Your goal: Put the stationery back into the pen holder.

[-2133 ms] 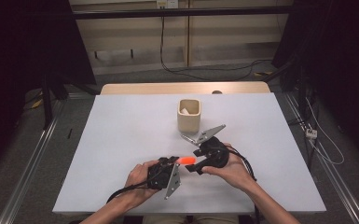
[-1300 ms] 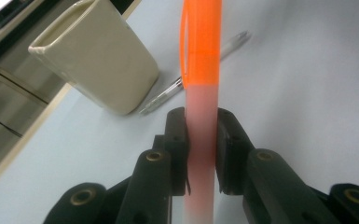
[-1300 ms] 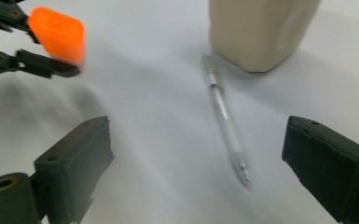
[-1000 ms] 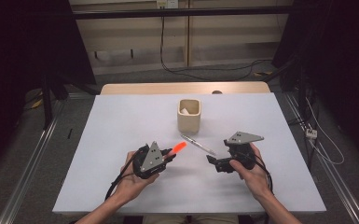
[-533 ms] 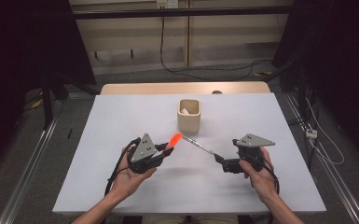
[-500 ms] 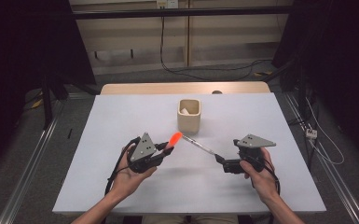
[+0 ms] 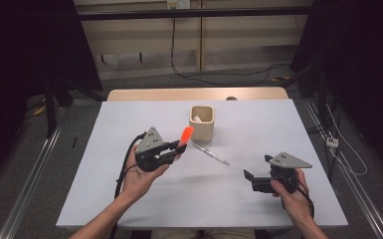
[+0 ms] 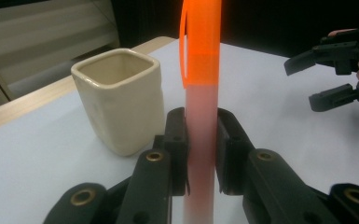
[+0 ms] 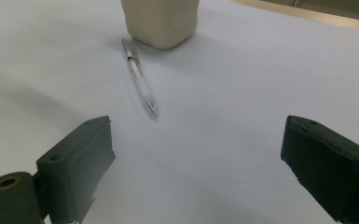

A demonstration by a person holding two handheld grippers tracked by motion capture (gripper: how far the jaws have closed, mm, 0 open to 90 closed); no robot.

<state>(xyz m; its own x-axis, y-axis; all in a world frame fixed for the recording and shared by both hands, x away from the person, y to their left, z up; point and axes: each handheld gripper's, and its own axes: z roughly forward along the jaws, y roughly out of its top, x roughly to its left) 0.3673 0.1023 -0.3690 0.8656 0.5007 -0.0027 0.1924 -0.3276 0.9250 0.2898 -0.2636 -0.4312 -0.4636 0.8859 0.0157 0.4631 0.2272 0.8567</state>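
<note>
White table [image 7: 129,124]; orange pen [image 8: 200,93] clamped in left gripper [image 8: 200,154], seemingly upright.

The left gripper [image 7: 178,149], clamped on the orange marker [image 7: 186,134], has risen toward the cup [image 7: 202,123] at its 1 o'clock. The right gripper [image 7: 251,180], jaws apart, has drawn back toward 4 o'clock, away from the pen [image 7: 212,153].

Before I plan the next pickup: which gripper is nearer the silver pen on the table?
Left. The left gripper, holding an orange marker, is just beside the silver pen; the right gripper sits farther off.
</note>
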